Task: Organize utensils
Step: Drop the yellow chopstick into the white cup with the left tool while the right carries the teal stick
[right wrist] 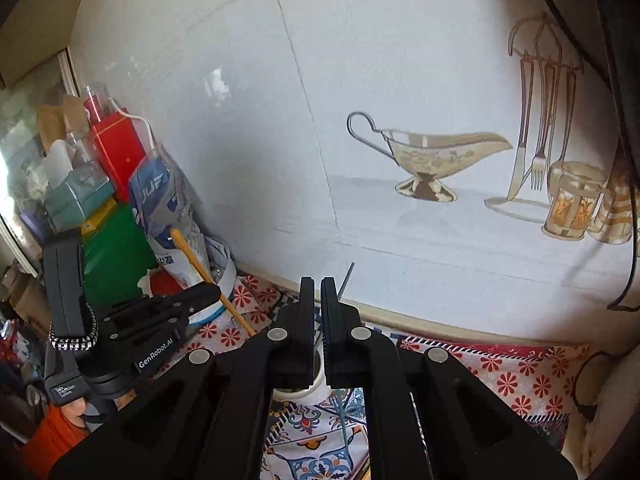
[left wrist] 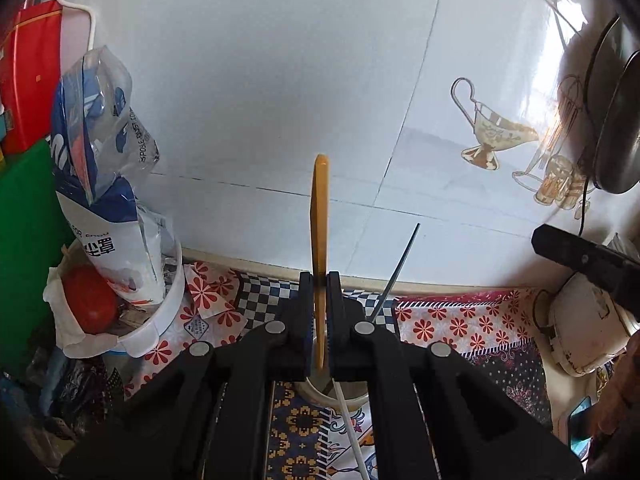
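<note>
Left gripper [left wrist: 320,280] clamped on slim yellow-orange wooden stick [left wrist: 320,208], right gripper [right wrist: 317,285] pressed together empty, round white cup [right wrist: 316,380] beneath, patterned floral cloth [right wrist: 520,376].

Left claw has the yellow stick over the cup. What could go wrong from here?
1. The yellow stick is pinched low in the left claw, most of its length above; it may pivot or slip.
2. The white cup already holds a thin dark rod; the stick could knock it.
3. The right claw, shut and empty, sits close; collision risk.
</note>
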### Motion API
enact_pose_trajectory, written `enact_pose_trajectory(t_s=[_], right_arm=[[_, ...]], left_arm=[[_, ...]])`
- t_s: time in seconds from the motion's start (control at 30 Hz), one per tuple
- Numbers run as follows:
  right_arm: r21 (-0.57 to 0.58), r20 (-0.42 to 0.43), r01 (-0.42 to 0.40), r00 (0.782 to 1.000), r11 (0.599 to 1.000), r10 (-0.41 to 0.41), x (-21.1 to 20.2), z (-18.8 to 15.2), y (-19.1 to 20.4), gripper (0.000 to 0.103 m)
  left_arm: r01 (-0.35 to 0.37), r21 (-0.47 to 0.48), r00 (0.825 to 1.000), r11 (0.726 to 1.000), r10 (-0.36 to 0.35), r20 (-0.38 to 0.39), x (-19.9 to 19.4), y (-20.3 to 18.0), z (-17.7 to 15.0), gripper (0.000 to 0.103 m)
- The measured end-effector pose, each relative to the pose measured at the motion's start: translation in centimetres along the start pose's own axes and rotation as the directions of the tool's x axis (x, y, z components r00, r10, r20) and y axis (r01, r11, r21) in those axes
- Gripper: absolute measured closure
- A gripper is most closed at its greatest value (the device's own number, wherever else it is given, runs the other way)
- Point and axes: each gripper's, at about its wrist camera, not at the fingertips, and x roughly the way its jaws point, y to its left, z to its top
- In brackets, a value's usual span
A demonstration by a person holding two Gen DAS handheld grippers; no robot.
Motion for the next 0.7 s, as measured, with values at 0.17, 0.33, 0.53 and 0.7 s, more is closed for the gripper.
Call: enact_pose_trajectory(t_s=[0.17,0.33,0.53,0.7], right_arm=[[0.034,-0.166,0.027,0.986,0.999,-0.021,4.9,-2.6,-2.5,0.100],[0.055,-0.349,0.035,0.937,0.998,-0.014,10.1,-6.1,-5.0,0.082],[0.043,-0.480,0.021,0.877,0.999,0.003,14.7,-10.0,-5.7,0.081],[0.000,-0.537,-0.003,0.844,1.000,0.003,17.6,-11.6,-4.8,0.081]], left_arm=[[-0.005,0.008,0.999,1.000,0.005,-0.043,1.7,0.2,-0.8,0.099],[0.005,0.020,0.996,1.000,-0.004,-0.086,2.9,0.1,-1.6,0.099],[0.017,0.034,0.993,0.999,-0.013,-0.114,3.4,0.1,-2.1,0.099],[0.030,0.035,0.990,0.999,-0.025,-0.138,3.7,0.4,-2.0,0.099]])
